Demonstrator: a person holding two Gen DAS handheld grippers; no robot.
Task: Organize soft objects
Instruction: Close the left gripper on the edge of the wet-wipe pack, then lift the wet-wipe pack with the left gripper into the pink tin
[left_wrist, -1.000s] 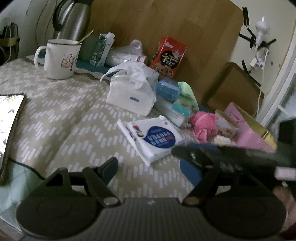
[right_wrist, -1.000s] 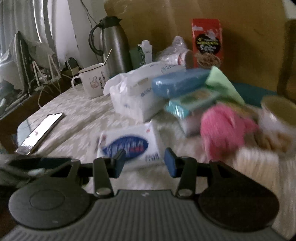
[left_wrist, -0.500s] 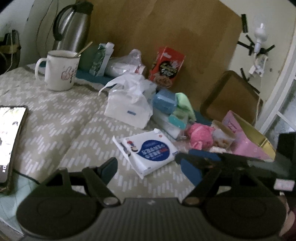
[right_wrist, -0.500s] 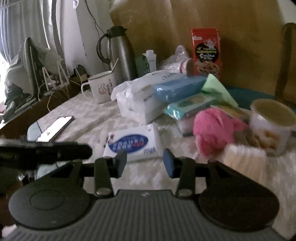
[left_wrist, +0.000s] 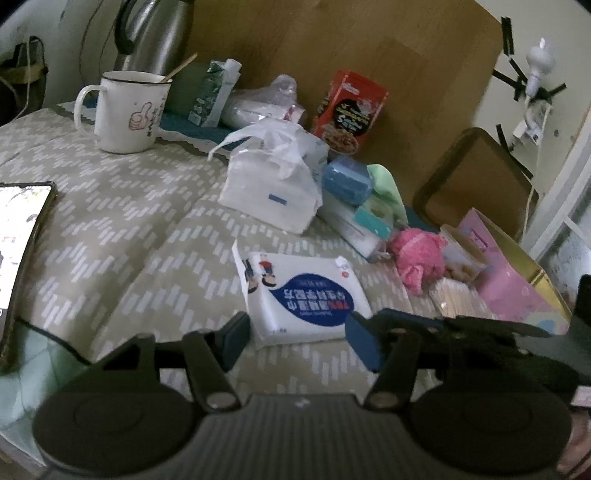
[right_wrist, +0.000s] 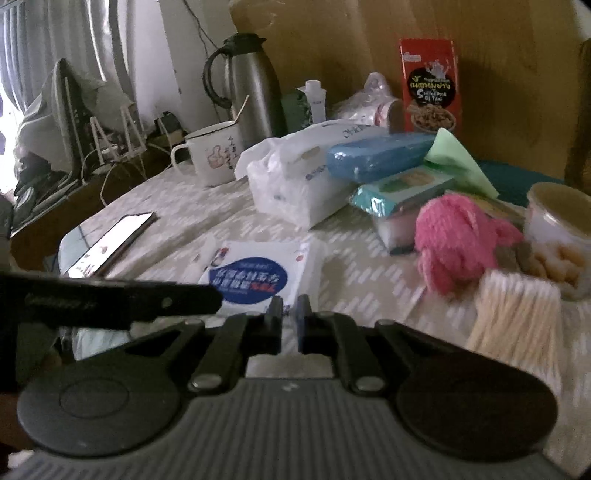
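Wipes pack (left_wrist: 303, 295), the flat white pouch with the blue label, lies low centre in my left view, flat on the cloth (left_wrist: 122, 229); in the right view it sits (right_wrist: 264, 273) just above the fingertips; I judge it light, floppy and slick-skinned, likely to sag if pinched at one corner; a hold across a short edge, or over a long side near the middle, should carry it level.

My left gripper (left_wrist: 299, 338) has just been closing yet stands moderately apart, the near edge of the pack between the pads; I cannot tell whether they touch it, and I see no squeeze.

My right gripper (right_wrist: 289, 308) has just closed; its jaws are nearly together with only a slit between and nothing in it; it hovers short of the pack.

Further out, the pink plush (right_wrist: 458, 240) at right centre looks soft and easy to grab by its bulk; the tissue bag (left_wrist: 273, 184) above the pack is puffy with a loose plastic top that may slip; the swabs (right_wrist: 517, 314) at lower right are stiff and would scatter.

A mug (left_wrist: 125, 110) stands upper left, a phone (left_wrist: 22, 236) at the left edge; both well apart from the pack.
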